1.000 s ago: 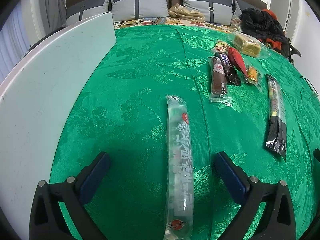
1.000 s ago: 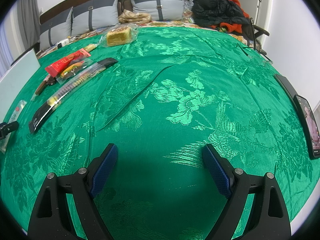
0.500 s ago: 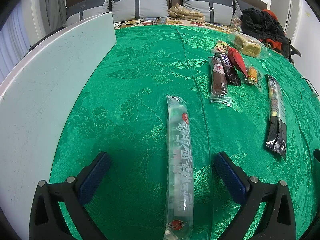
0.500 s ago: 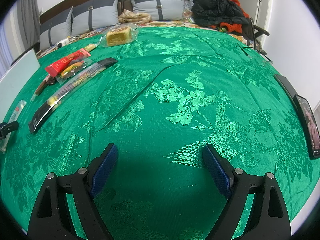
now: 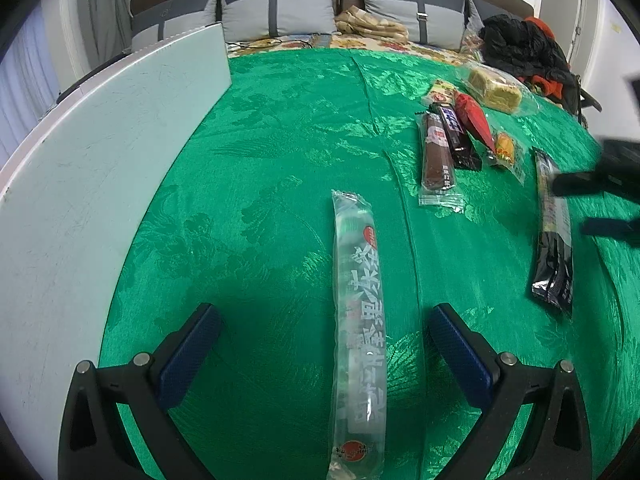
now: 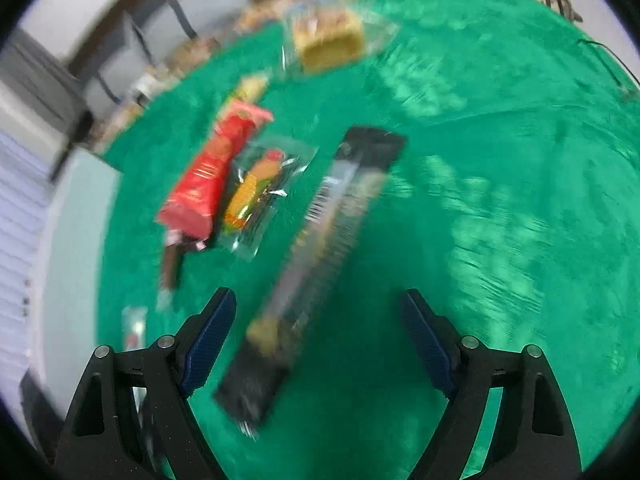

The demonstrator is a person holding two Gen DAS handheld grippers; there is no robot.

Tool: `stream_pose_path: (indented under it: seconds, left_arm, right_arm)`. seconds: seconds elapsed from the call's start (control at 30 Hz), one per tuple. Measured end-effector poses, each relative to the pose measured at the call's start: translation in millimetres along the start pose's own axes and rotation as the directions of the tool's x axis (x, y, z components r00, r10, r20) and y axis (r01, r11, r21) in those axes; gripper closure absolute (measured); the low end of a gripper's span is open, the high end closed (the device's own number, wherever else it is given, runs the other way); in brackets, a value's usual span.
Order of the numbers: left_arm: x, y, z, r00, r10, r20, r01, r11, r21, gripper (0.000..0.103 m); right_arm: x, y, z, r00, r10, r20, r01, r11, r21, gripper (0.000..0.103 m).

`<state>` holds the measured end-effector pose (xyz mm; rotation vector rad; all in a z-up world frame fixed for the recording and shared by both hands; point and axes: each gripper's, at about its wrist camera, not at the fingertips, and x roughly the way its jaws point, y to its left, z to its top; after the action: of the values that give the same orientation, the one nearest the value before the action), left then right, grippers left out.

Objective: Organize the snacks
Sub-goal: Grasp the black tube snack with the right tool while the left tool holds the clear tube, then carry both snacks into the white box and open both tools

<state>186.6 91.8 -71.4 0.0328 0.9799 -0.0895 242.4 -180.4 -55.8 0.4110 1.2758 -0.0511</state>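
My left gripper (image 5: 324, 344) is open low over the green cloth (image 5: 260, 168), and a long clear snack packet (image 5: 358, 320) lies between its fingers. Beyond lie a brown bar (image 5: 437, 156), a dark bar (image 5: 456, 132), a red packet (image 5: 474, 120) and a long black packet (image 5: 554, 232). My right gripper (image 6: 318, 334) is open above the long black packet (image 6: 316, 256), which runs between its fingers. The red packet (image 6: 210, 176), a yellow candy packet (image 6: 256, 196) and a wrapped cake (image 6: 328, 40) are near; this view is blurred. My right gripper (image 5: 600, 192) shows at the right edge of the left wrist view.
A pale board (image 5: 100, 160) stands along the left side of the cloth. Grey cushions (image 5: 280, 12) and a dark heap of clothes (image 5: 524, 48) sit at the back. The wrapped cake (image 5: 496, 88) lies near the clothes.
My right gripper has swung fast to the left and now hovers over the long black packet, entering the left wrist view. My left gripper has not moved.
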Motion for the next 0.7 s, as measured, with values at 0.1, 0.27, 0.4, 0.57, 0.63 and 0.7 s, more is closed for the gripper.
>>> stream_pose_path:
  seconds: [0.1, 0.27, 0.4, 0.57, 0.63, 0.7]
  left_arm:
    - [-0.8, 1.0, 2.5, 0.997, -0.021, -0.08, 0.024, 0.999, 0.038, 0.0]
    - [-6.9, -5.7, 7.2, 0.988, -0.055, -0.141, 0.069, 0.993, 0.096, 0.032]
    - [-14.9, -15.0, 7.7, 0.984, -0.104, -0.143, 0.124, 0.982, 0.14, 0.085]
    - [-33.2, -3.4, -9.5, 0.959, -0.262, -0.105, 0.263, 0.965, -0.001, 0.085]
    - [-48.6, 2.5, -14.6, 0.945, -0.318, -0.071, 0.314, 0.947, -0.063, 0.085]
    - [-67.9, 10.7, -11.4, 0.929, -0.369, -0.024, 0.364, 0.925, -0.106, 0.085]
  right_arm:
    - [16.5, 28.0, 4.8, 0.99, -0.14, -0.021, 0.138, 0.987, -0.088, 0.018]
    - [6.1, 20.5, -7.6, 0.981, -0.193, -0.022, 0.185, 0.966, -0.182, 0.082]
    - [-20.3, -25.6, -16.3, 0.998, -0.023, -0.054, 0.021, 0.998, -0.054, 0.088]
    - [-59.7, -79.5, -39.4, 0.95, 0.31, -0.032, -0.302, 0.942, 0.148, 0.088]
    - [-71.3, -88.1, -48.5, 0.927, 0.375, -0.019, -0.365, 0.913, 0.18, 0.088]
    - [-81.9, -78.4, -52.7, 0.914, 0.405, -0.011, -0.398, 0.903, 0.163, 0.088]
